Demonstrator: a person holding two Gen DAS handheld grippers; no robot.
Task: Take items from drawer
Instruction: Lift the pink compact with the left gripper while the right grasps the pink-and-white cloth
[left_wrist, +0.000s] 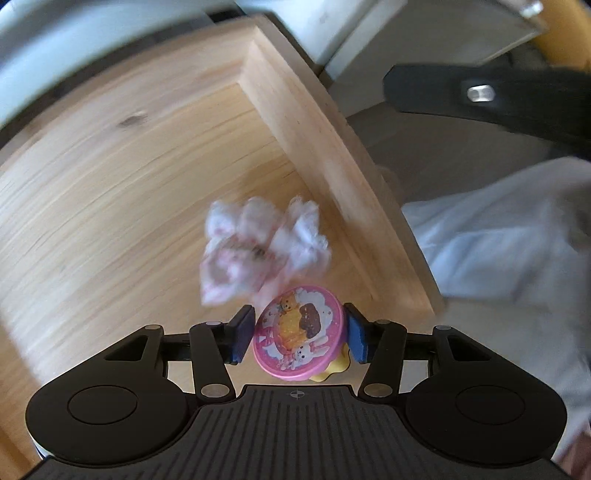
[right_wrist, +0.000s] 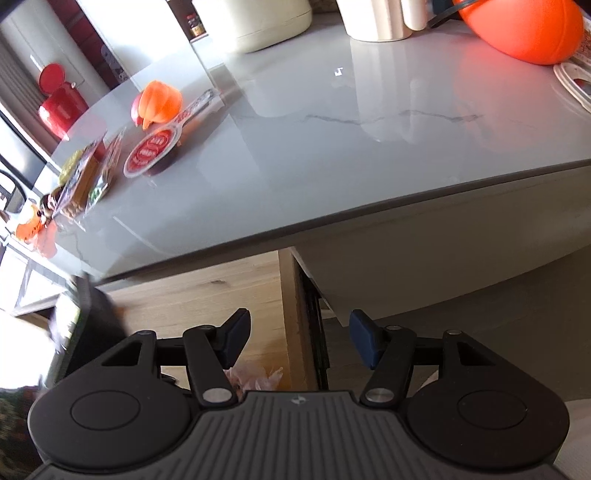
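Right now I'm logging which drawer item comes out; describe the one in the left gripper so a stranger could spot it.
Look into the open wooden drawer, near its right wall. Between the blue pads of the left gripper sits a round pink disc printed with cartoon animals, a yellow part beneath. The crumpled white-and-pink wrapper beyond it is shapeless; the disc is flat and circular.

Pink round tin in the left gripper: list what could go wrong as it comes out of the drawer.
1. The left gripper pinches the pink round tin only at its curved rim, so it might twist or pop free.
2. The drawer wall stands close on the right; the tin could clip it on the way up.
3. The crumpled pink-and-white wrapper lies just ahead and might get dragged along.
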